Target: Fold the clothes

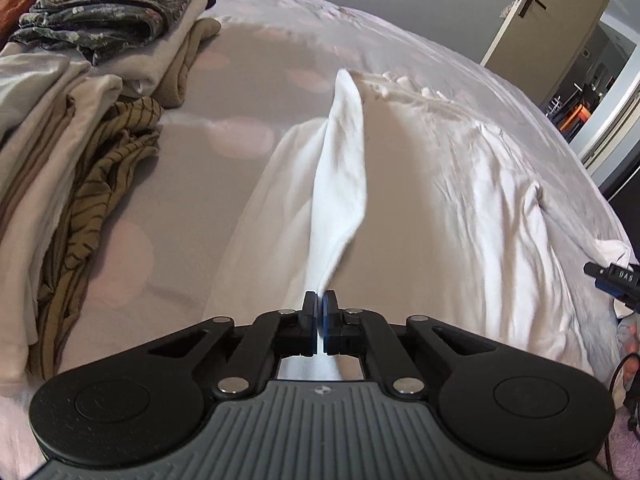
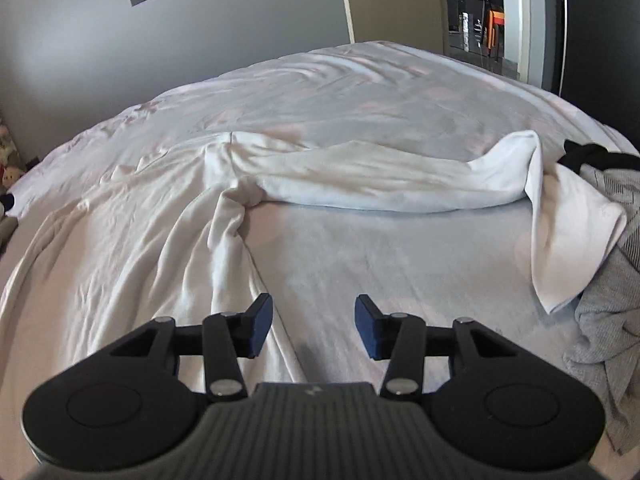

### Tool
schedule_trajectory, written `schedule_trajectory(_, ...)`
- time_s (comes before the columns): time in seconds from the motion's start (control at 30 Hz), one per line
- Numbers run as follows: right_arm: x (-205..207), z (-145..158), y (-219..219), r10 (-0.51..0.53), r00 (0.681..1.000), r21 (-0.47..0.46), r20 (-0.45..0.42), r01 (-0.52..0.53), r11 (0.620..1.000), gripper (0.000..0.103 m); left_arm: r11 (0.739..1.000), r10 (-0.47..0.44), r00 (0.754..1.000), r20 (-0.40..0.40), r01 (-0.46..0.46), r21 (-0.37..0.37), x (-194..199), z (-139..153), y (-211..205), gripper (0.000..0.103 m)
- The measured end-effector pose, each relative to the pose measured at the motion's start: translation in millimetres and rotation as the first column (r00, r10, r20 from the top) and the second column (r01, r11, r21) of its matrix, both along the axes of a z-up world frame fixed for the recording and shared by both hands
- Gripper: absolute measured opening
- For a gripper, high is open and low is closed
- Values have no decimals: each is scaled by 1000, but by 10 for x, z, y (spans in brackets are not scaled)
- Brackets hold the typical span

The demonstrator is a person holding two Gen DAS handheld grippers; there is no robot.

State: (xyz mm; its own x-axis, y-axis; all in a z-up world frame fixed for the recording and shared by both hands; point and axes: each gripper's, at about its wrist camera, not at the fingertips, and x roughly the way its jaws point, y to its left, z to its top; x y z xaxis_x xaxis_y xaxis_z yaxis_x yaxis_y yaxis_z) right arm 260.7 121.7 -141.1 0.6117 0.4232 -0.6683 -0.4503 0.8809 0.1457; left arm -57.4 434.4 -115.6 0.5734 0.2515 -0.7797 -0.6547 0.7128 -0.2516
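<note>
A white garment (image 1: pixel 460 168) lies crumpled across the bed. My left gripper (image 1: pixel 320 300) is shut on a raised fold of it (image 1: pixel 340 184), which stands up as a taut ridge running away from me. At the right edge of the left wrist view, the tip of my right gripper (image 1: pixel 612 280) shows beside the cloth. In the right wrist view the same white garment (image 2: pixel 168 224) spreads to the left, with a long rolled part (image 2: pixel 380 184) across the middle. My right gripper (image 2: pixel 314 322) is open over bare sheet, its left finger at the cloth's edge.
A stack of folded clothes (image 1: pixel 60 128) with a camouflage piece (image 1: pixel 108 8) on top fills the bed's left side. A grey garment (image 2: pixel 608 320) and a black one (image 2: pixel 588 156) lie at the right. An open door (image 1: pixel 540 12) stands beyond the bed.
</note>
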Motion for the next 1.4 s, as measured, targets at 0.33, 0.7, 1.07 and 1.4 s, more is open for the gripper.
schedule_trajectory(0.33,85,-155,-24,18,1000,-23,-20,-19,1000,49,988,43,998,48,-50,146,114,924,854,0)
schedule_trajectory(0.7,218,-310,53,28,998,-36,-49,-30,999,49,948,236,964,-121,-201,248,130,1042,2247,0)
schedule_trajectory(1.07,316,-411,60,24,998,-34,-61,-26,999,54,934,298,923,-242,-230,273,131,470,2742,2)
schedule_trajectory(1.4,322,-295,-85,44,980,28,-196,-40,999,55,979,62,978,-197,-21,203,-63,564,1600,40)
